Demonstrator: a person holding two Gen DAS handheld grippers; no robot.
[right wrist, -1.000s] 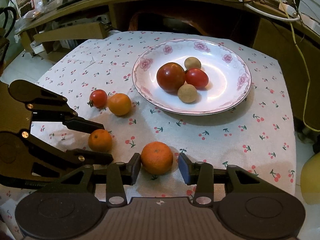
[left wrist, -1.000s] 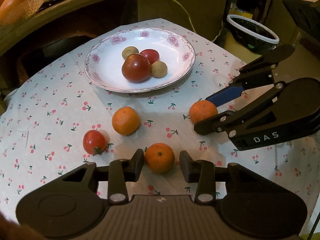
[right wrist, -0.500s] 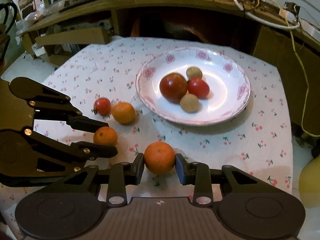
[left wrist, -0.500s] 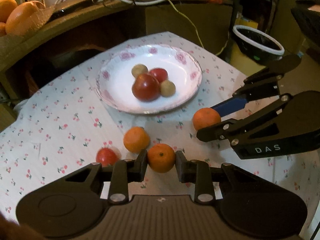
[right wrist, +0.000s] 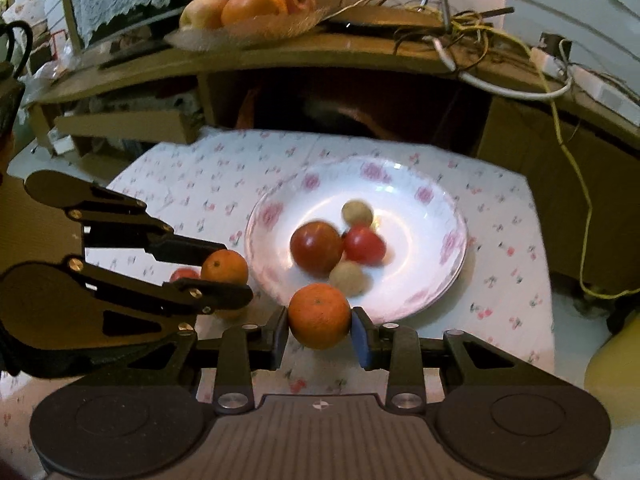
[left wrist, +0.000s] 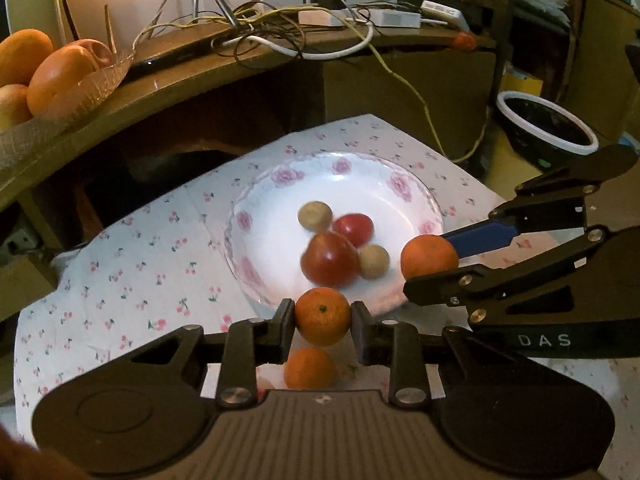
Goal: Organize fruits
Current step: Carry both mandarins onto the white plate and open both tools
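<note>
The left gripper (left wrist: 322, 317) is clamped on a small orange (left wrist: 322, 315), both fingers pressed against its sides, and the fruit hangs clear of the tablecloth (left wrist: 132, 276) just short of the near rim of the flowered plate (left wrist: 400, 188). The right gripper (right wrist: 319, 322) pinches a second, slightly larger orange (right wrist: 319, 316) the same way, also lifted and close to the plate's near edge. In the left view that second orange sits to the right of the first one, beside the plate's right rim, with the right gripper's blue-padded finger behind it.

On the plate lie a big dark-red tomato (left wrist: 329, 258), a smaller red tomato (left wrist: 354, 229) touching it, and two pale tan round fruits (left wrist: 315, 215) — one behind the tomatoes, one in front. They are blurred, so what the tan ones are cannot be told.

Another orange (left wrist: 310, 368) rests on the cloth below the left gripper. A red shape (right wrist: 184, 274) beyond the left gripper's fingers in the right view is probably a small tomato — mostly hidden
</note>
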